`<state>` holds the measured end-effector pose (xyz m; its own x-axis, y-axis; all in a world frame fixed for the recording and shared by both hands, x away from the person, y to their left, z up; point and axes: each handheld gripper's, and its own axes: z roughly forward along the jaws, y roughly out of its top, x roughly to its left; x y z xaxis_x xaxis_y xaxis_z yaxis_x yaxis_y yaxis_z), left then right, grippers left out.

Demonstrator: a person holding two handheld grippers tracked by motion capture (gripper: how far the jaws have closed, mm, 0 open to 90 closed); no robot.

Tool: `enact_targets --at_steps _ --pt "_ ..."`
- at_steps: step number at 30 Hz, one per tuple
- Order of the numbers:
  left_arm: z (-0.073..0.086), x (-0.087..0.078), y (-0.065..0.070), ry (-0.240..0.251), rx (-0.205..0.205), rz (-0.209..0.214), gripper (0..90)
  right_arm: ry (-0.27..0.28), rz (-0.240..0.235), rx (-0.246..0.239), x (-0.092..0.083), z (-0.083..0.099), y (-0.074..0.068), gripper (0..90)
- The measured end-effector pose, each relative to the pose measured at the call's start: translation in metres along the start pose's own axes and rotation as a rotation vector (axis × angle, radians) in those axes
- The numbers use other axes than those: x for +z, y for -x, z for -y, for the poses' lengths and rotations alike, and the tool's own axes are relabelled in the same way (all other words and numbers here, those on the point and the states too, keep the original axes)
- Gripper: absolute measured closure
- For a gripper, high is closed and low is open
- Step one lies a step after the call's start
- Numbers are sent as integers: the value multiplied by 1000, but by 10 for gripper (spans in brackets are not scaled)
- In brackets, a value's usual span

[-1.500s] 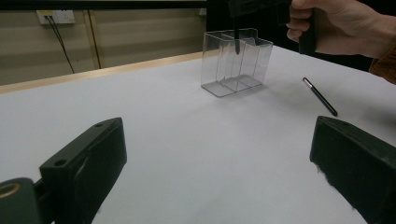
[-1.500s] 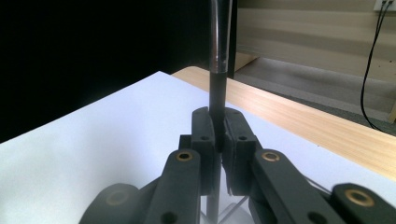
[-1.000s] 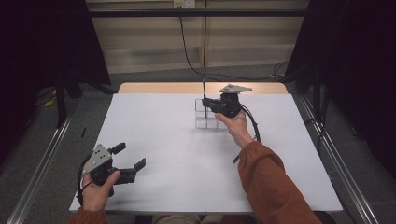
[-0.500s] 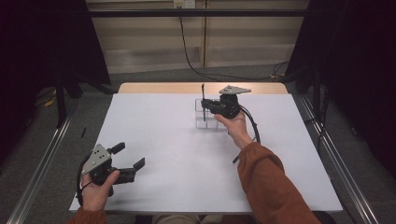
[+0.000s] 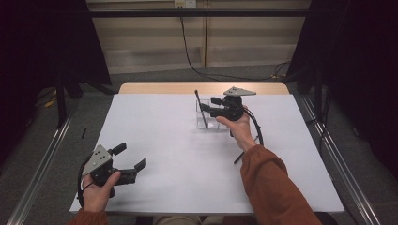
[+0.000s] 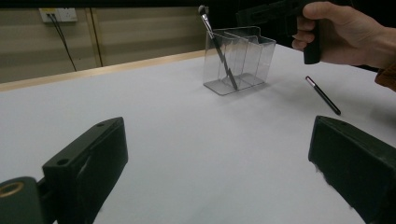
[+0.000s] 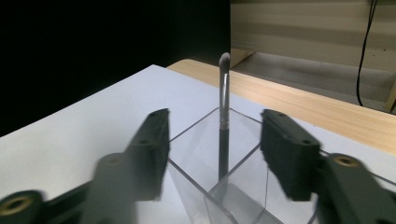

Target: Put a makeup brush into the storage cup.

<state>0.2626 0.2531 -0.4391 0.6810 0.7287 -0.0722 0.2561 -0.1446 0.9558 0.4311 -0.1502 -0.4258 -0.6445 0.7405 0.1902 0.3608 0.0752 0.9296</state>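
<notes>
We see brush [image 7: 224, 116] leaning in clear organizer [image 6: 243, 60] | right gripper [image 7: 215, 154] jaws just opening, brush free between them | left gripper [image 6: 219, 163] spread, idle.

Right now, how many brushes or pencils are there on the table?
2: a makeup brush leaning in the clear organizer, and a slim pencil lying on the table beside it.

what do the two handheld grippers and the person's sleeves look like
Both the left gripper and the right gripper are black with two blocky jaws, a grey three-cornered plate on top and a trailing black cable. The sleeves are rust orange.
</notes>
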Motion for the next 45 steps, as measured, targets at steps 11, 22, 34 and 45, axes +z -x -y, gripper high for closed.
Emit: enact_targets --at_steps 11,22,34,45 --pt "-1 0 3 1 -11 14 46 5 -32 -37 -16 4 -6 152" --pt "-1 0 3 1 -7 12 46 12 -52 -16 -40 10 -8 34" --pt "-1 -1 1 11 -13 4 46 -6 -19 -42 -70 21 -15 19" --pt "-1 -2 2 19 -7 -7 45 29 5 -67 -108 28 -17 19"
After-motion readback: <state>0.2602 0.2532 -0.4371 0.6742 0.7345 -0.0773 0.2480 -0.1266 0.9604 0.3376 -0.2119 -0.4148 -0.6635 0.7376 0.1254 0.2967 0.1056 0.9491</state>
